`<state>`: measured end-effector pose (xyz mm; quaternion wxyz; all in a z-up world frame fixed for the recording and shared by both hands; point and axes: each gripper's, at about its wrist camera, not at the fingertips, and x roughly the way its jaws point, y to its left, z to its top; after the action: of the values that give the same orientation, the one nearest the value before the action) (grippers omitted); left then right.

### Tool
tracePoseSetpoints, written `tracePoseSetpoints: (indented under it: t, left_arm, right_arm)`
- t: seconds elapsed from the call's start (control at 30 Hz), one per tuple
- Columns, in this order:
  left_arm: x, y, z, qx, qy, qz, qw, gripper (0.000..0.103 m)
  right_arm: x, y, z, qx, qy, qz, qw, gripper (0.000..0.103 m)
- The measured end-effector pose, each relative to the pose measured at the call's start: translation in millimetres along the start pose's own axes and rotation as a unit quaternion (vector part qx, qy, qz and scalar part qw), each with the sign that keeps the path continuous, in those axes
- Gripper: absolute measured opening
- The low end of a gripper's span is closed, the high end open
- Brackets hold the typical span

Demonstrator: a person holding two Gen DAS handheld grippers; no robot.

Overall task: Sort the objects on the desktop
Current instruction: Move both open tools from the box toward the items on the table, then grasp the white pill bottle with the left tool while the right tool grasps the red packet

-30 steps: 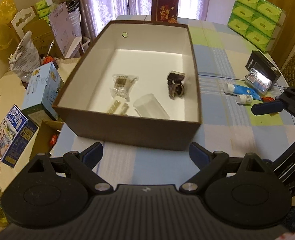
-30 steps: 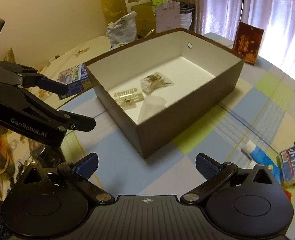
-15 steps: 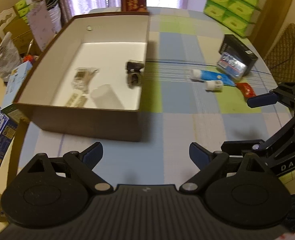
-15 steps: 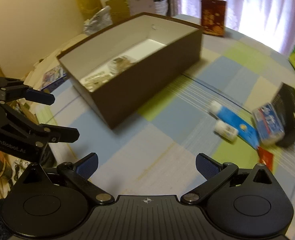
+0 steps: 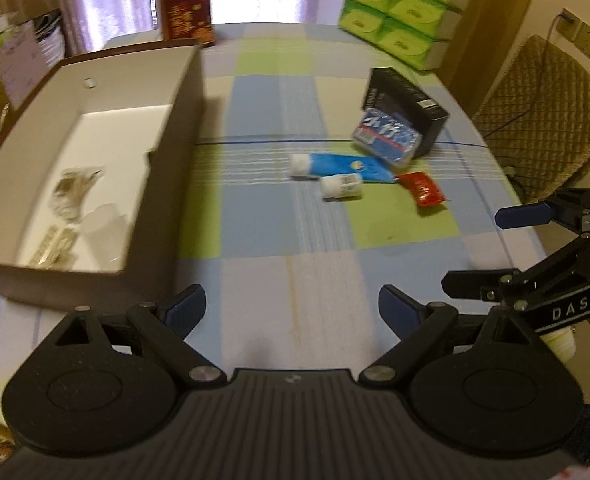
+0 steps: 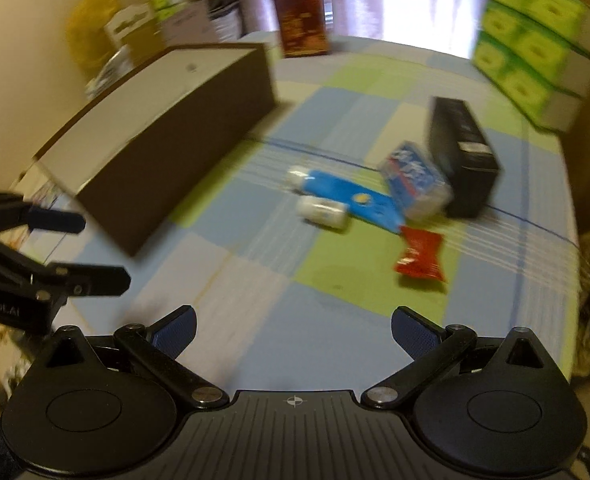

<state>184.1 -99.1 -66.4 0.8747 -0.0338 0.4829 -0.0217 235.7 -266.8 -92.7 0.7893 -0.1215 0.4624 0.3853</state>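
Note:
A brown box with white inside stands at the table's left, holding a clear bag, a clear cup and small pale pieces. On the checked cloth to the right lie a blue tube, a small white bottle, a red sachet, a blue tissue pack and a black box. My left gripper is open and empty over the near table. My right gripper is open and empty, short of the sachet.
Green tissue packs are stacked at the far right. A dark red packet stands at the far edge. A woven chair is to the right of the table, and boxes and bags crowd the left.
Both grippers have swung right, away from the brown box and toward the loose items on the cloth. Both stay open and empty.

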Motion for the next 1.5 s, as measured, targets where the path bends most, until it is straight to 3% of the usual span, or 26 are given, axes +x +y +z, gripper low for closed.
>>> tracePoseSetpoints:
  t: [0.3,0.5,0.57,0.87,1.2,1.33,1.5]
  left_arm:
    - [37.9,-29.3,27.6,0.019,-0.016,-0.008,0.9997,0.090]
    - [66.2,-37.8,48.0,0.028,-0.024,-0.002,0.9993,0.087]
    - [75.7,-39.0,53.2,0.027,-0.027,-0.004,0.9993,0.084]
    - [119.7,-43.6,68.5,0.020,-0.010,-0.011,0.9997,0.074]
    - [153.1,-39.7,78.4,0.007,0.008,-0.008,0.9999,0.073]
    - [160.9,-37.7,81.5,0.001,0.013,-0.008,0.9999,0.073]
    - [169.9,-36.7,83.9,-0.003,0.017,-0.012,0.9998,0.072]
  right_arm:
    - [-1.1,-50.4,-1.5,0.069,-0.033,-0.046,0.996,0.101]
    - [11.8,-72.9,5.1,0.083,-0.053,-0.073,0.992,0.099]
    - [18.6,-78.0,7.9,0.082,-0.057,-0.074,0.992,0.089]
    - [56.0,-88.8,18.3,0.077,-0.046,-0.078,0.993,0.066]
    - [91.5,-98.1,26.6,0.075,-0.024,-0.079,0.994,0.050]
    - [101.5,-102.0,25.2,0.075,-0.012,-0.075,0.994,0.033]
    - [99.9,-106.8,21.6,0.078,-0.014,-0.089,0.993,0.029]
